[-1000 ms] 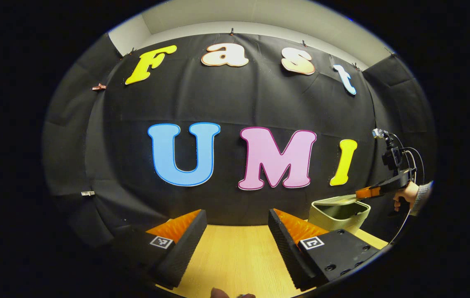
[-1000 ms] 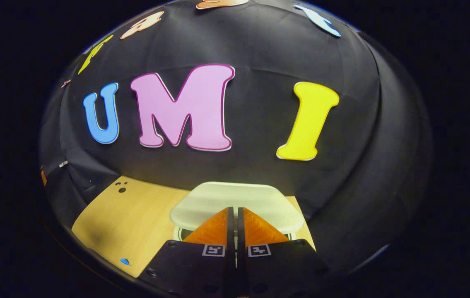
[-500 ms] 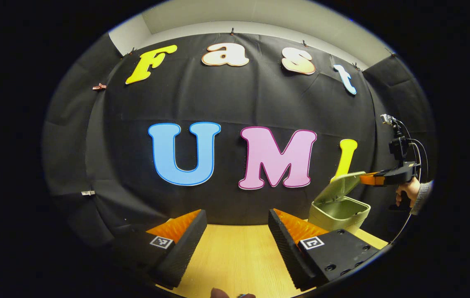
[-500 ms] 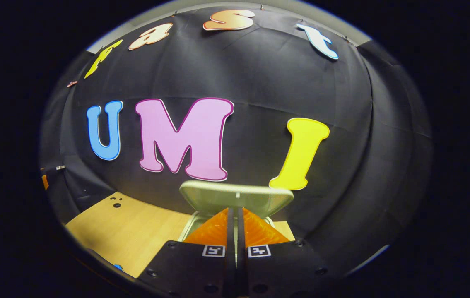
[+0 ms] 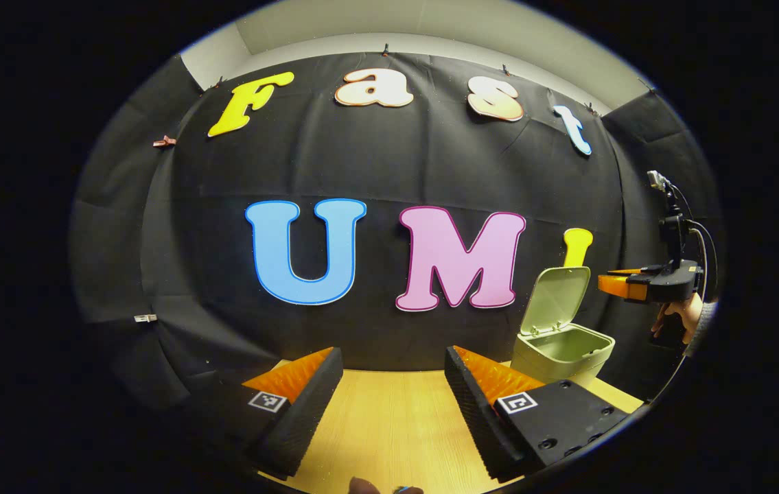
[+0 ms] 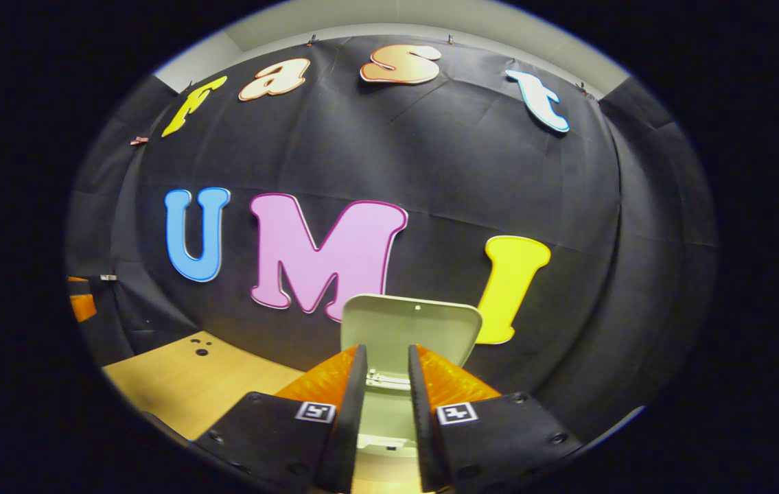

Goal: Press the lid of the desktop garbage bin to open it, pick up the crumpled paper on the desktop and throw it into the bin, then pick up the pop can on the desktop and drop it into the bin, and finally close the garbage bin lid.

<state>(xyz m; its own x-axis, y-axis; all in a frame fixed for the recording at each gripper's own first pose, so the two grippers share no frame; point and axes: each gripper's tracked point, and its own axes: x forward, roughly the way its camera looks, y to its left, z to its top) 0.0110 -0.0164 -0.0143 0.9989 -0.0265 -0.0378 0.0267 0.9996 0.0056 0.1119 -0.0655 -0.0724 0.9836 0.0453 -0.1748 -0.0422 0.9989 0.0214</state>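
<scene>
Right gripper view: bin lid point(image 6: 411, 329) upright, open.

1. Left gripper view: camera sits low over the pale wooden table point(image 5: 396, 418), well back from its far edge, facing the black cloth wall point(image 5: 375, 171) squarely. The pale green plastic bin with raised lid point(image 5: 562, 343) stands far right, near the table's far right corner.
2. Right gripper view: camera is close above the same bin point(image 6: 403, 329), looking along its own fingers at the wall point(image 6: 430, 165), with the table point(image 6: 183, 384) at lower left.
3. Shared: bin, table, wall.
</scene>
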